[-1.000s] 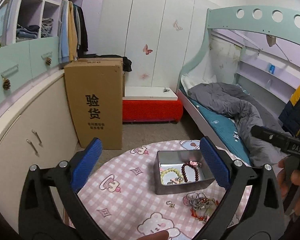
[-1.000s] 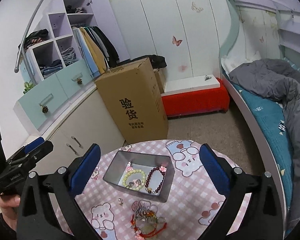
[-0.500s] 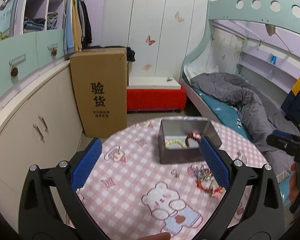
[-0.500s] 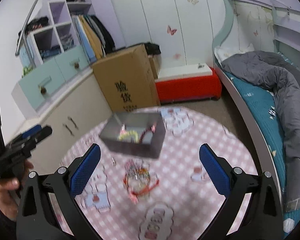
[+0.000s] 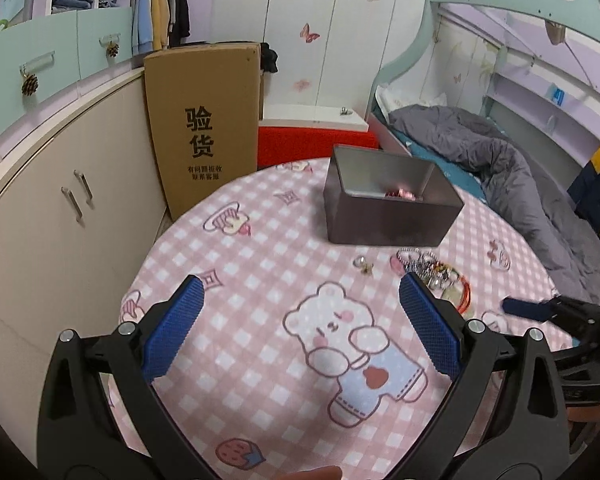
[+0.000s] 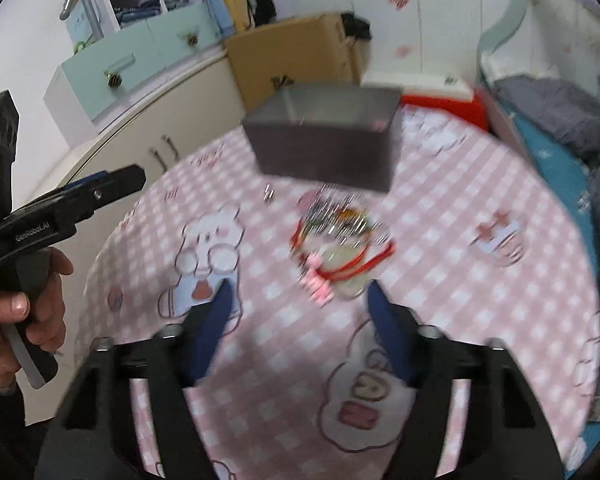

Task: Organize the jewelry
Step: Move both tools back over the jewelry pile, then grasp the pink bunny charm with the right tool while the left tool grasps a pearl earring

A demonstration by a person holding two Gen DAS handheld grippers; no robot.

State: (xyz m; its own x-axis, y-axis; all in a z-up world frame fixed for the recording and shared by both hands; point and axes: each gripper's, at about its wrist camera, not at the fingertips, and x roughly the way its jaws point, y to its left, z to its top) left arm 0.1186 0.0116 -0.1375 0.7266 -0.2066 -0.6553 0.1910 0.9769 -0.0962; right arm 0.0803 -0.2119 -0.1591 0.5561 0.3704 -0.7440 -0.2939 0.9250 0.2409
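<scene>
A grey metal box [image 5: 388,208] stands on the round pink checked table [image 5: 260,280], with beads just visible inside. In front of it lies a tangled pile of jewelry [image 5: 436,272] with a red cord, and a small loose piece [image 5: 363,265] to its left. My left gripper [image 5: 300,324] is open and empty, low over the table's front. In the blurred right wrist view, my right gripper [image 6: 300,308] is open and empty, just short of the jewelry pile [image 6: 340,236], with the box [image 6: 324,136] behind it.
A tall cardboard box [image 5: 204,120] and cream cabinets [image 5: 60,200] stand left of the table. A red bench [image 5: 312,140] is behind it, and a bed with a grey duvet [image 5: 500,168] to the right. The left gripper shows at the right wrist view's left edge [image 6: 80,196].
Both grippers have dropped low toward the table and come closer to the box and the pile. The right gripper's fingers have narrowed somewhat. The right wrist view is now blurred.
</scene>
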